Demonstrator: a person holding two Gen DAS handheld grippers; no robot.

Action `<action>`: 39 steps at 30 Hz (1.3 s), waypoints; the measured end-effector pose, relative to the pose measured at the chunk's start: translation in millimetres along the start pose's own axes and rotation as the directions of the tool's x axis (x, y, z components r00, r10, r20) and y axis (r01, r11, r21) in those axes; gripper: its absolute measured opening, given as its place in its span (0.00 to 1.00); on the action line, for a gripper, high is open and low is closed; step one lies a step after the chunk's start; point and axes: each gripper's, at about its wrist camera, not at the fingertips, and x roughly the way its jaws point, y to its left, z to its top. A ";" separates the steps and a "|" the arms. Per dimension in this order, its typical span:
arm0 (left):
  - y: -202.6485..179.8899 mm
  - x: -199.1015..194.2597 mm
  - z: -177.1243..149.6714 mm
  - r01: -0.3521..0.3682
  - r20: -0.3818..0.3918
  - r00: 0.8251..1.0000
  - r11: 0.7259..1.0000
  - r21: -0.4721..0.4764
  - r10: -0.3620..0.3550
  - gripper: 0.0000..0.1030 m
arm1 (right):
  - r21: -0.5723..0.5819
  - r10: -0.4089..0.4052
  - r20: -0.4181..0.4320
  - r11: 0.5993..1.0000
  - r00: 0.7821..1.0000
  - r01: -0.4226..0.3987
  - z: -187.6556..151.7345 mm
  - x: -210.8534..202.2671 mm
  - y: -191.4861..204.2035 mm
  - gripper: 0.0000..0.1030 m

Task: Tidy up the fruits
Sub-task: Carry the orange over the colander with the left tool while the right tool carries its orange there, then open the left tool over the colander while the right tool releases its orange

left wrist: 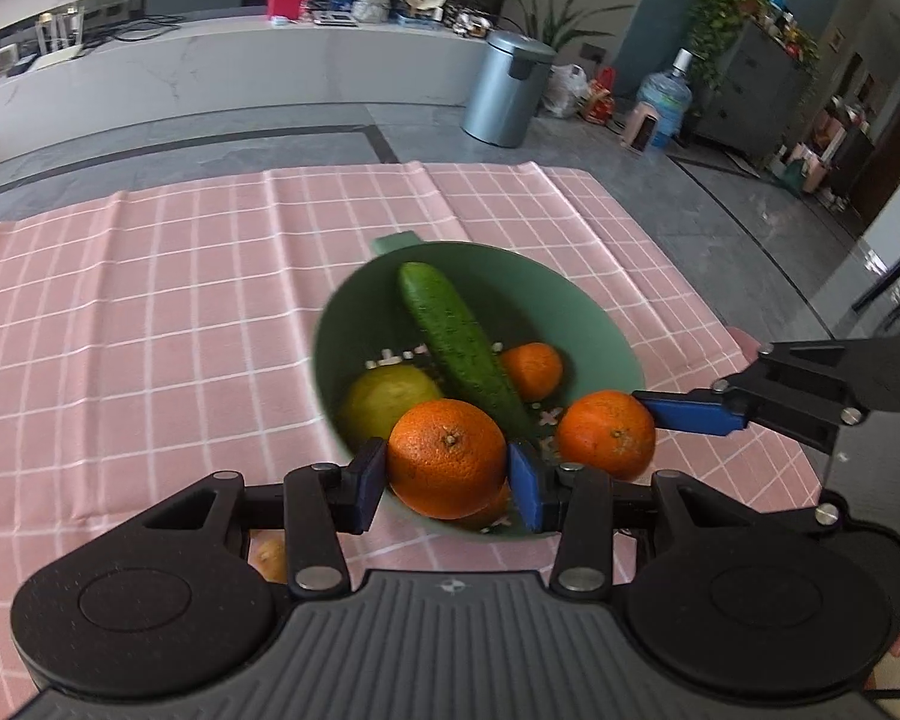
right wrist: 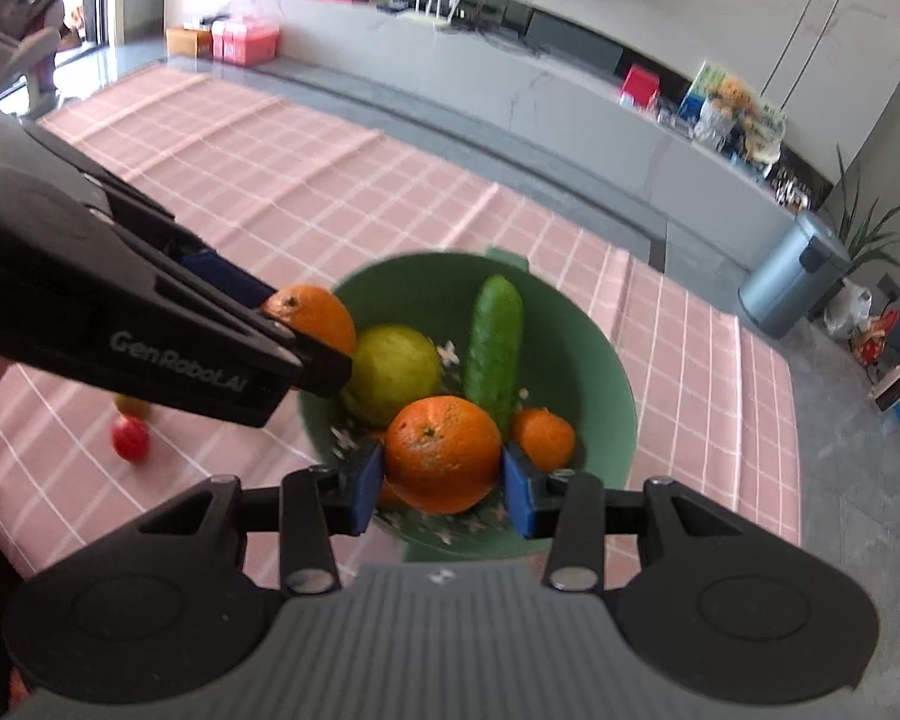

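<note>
Each hand-held gripper [left wrist: 447,468] [right wrist: 442,465] is clamping a round, firm, bumpy orange [left wrist: 447,457] [right wrist: 443,453] by its sides, above the green bowl [left wrist: 606,330].

Soft, even daylight fills both views. Fisheye bending curves the edges. The green bowl [left wrist: 606,330] rim is blurred.

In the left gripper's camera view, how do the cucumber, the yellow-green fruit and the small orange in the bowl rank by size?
1. Cucumber, clearly the longest.
2. Yellow-green fruit, partly hidden.
3. Small orange, smallest.
</note>
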 end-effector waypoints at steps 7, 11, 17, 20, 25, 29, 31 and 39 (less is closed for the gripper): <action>-5.6 26.9 4.0 0.017 -0.058 0.998 0.999 0.037 -0.015 0.48 | 0.028 0.041 -0.078 0.999 0.996 -0.039 -2.7 25.1 -17.7 0.38; -5.4 37.3 2.3 0.010 -0.090 0.996 0.999 0.049 -0.006 0.48 | 0.052 0.063 -0.102 0.997 0.993 -0.058 -4.3 37.5 -20.3 0.38; -6.1 48.1 -1.8 0.003 -0.125 0.992 0.997 0.072 0.006 0.48 | 0.062 0.079 -0.137 0.996 0.987 -0.072 -7.4 51.3 -20.8 0.38; -9.3 50.8 -3.3 -0.002 -0.133 0.991 0.996 0.086 0.014 0.48 | 0.070 0.083 -0.142 0.995 0.986 -0.073 -7.8 53.6 -20.5 0.38; -8.7 50.9 -4.8 -0.005 -0.128 0.992 0.997 0.081 0.015 0.48 | 0.072 0.074 -0.149 0.995 0.986 -0.064 -7.3 55.4 -21.2 0.38; -8.7 47.9 -4.2 -0.009 -0.115 0.993 0.996 0.090 0.019 0.60 | 0.062 0.055 -0.145 0.997 0.988 -0.047 -6.9 54.2 -20.2 0.38; -9.5 41.3 -4.1 -0.008 -0.085 0.996 0.996 0.094 0.016 0.66 | 0.061 0.046 -0.141 0.997 0.989 -0.038 -7.0 51.4 -19.3 0.39; -8.6 2.9 -3.5 -0.060 0.020 0.998 0.995 0.081 0.059 0.67 | 0.062 -0.048 -0.053 0.997 0.997 0.051 -0.2 23.2 -9.9 0.59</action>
